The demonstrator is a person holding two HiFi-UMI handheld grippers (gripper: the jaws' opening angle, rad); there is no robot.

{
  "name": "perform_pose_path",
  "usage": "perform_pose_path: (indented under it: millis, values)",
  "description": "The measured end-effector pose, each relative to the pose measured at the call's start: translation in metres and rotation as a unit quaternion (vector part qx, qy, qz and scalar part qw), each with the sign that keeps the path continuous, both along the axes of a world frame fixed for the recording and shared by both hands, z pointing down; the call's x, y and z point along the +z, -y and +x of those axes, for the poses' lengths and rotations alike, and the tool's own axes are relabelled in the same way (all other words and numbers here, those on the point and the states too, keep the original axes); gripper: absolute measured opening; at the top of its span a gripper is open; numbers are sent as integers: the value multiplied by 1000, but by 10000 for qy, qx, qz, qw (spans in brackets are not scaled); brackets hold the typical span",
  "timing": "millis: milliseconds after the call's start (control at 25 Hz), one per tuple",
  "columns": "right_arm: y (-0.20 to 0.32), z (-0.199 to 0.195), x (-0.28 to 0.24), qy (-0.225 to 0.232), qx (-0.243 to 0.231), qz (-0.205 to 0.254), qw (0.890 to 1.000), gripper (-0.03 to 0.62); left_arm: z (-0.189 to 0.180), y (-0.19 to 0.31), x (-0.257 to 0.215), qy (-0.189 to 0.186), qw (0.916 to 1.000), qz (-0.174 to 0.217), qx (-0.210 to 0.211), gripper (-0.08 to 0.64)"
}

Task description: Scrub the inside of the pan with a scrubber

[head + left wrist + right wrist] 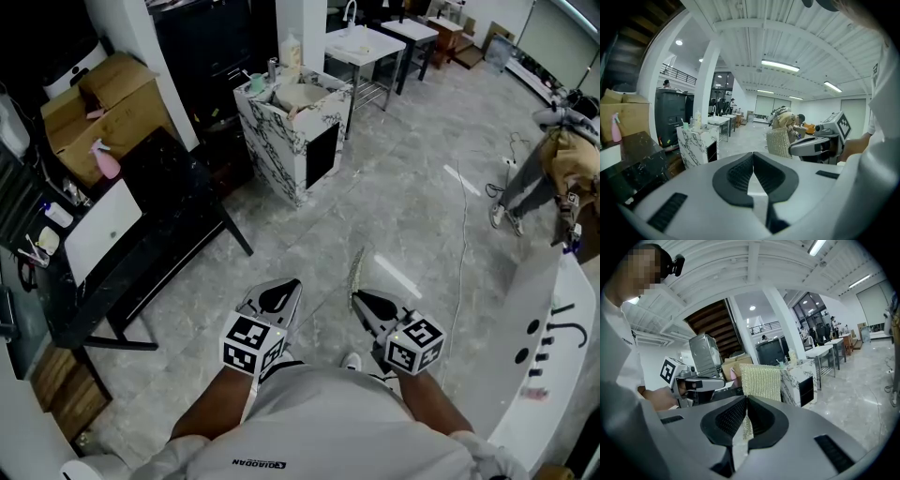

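We hold the scrubber [761,380] clamped in the right hand-held gripper [746,404], with its long axis standing upright out of the jaws. The left hand-held gripper [753,161] is fully closed on nothing. We cannot identify a pan. The marbled surface [295,141], far and slightly left, carries items too small to name. We judge the right hand nearer the work.

The scrubber [761,380] is a glittery, rough woven mesh; the floor [394,216] is glossy grey stone; cardboard boxes [94,108] look matt.
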State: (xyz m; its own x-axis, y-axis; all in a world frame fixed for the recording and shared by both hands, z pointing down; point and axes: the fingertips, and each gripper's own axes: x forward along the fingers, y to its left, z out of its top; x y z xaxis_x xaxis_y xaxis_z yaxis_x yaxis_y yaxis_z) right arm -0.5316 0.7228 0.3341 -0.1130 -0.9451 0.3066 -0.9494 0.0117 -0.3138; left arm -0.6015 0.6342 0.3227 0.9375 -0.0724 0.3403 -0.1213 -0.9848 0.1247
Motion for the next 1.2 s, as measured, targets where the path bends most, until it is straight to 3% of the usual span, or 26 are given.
perform_pose_path:
  millis: [400, 880, 1200]
  values:
    - [28, -13, -1, -26, 187, 95, 9998, 51, -12, 27, 7, 5, 9999, -84, 147, 15]
    - [77, -35, 16, 294, 626, 83, 9976, 52, -42, 84, 30, 148, 9992, -199, 321, 15]
    - [111, -7, 18, 294, 637, 29, 9975, 52, -15, 116, 36, 122, 9989, -291, 340, 15]
